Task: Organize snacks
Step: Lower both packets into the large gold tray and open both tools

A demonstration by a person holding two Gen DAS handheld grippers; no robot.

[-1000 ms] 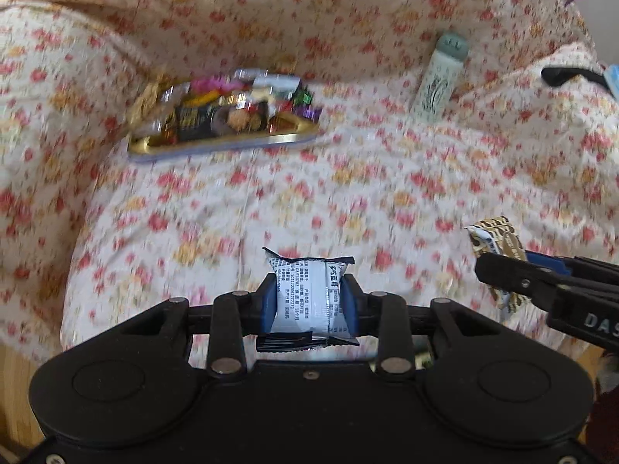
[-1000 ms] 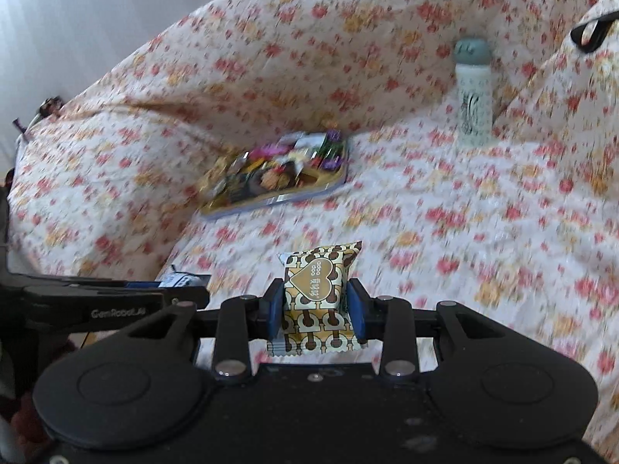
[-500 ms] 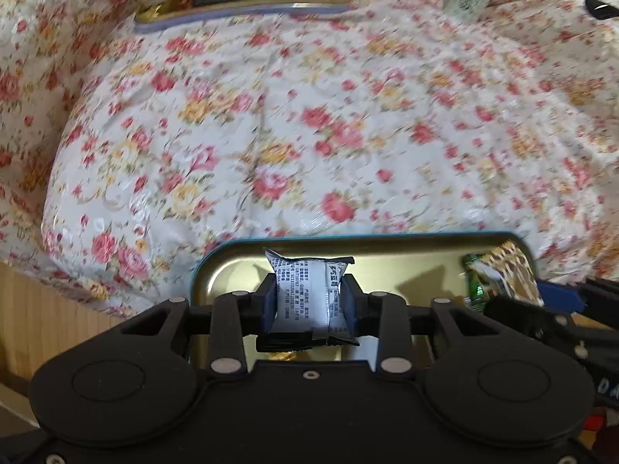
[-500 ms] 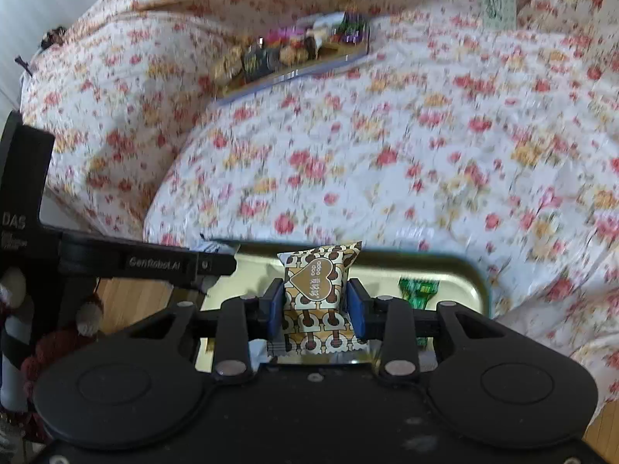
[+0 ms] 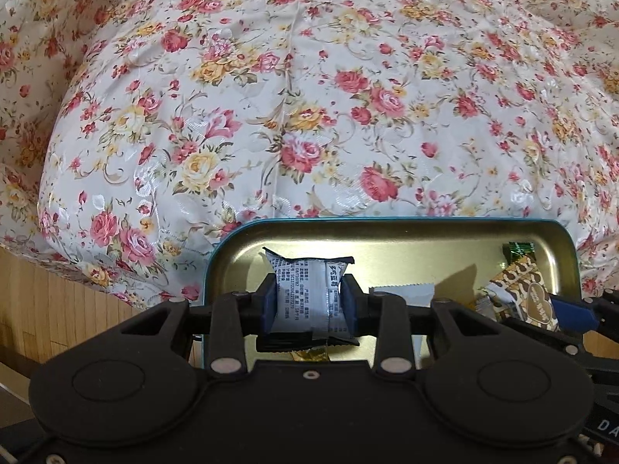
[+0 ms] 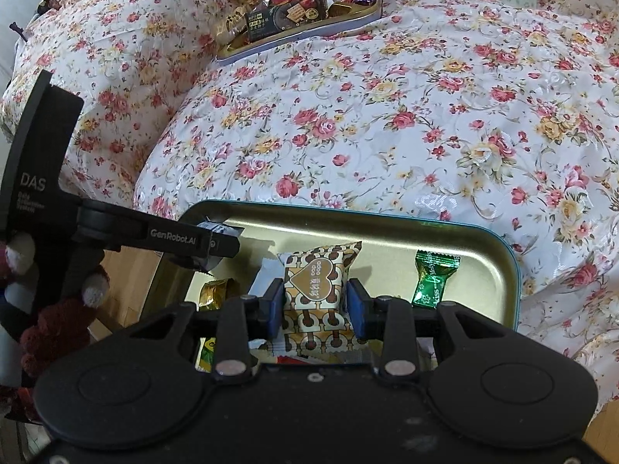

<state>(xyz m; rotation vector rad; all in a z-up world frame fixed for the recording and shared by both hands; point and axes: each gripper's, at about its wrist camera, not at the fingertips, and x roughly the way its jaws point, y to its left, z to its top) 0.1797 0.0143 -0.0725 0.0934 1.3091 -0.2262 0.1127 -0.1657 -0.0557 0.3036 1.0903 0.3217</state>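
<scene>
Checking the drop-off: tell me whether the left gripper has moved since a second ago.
Yes. The left gripper has come down from the floral cover to the near tin.

Sofa under floral cover, wood floor.
Rose-print cloth [image 5: 309, 116] drapes seat and back; pale plank floor [image 5: 46, 294] below left; soft daylight.

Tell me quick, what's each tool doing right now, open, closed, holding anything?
Left tool: closed on a white printed snack packet.
Right tool: closed on a brown and cream heart-print snack packet.
</scene>
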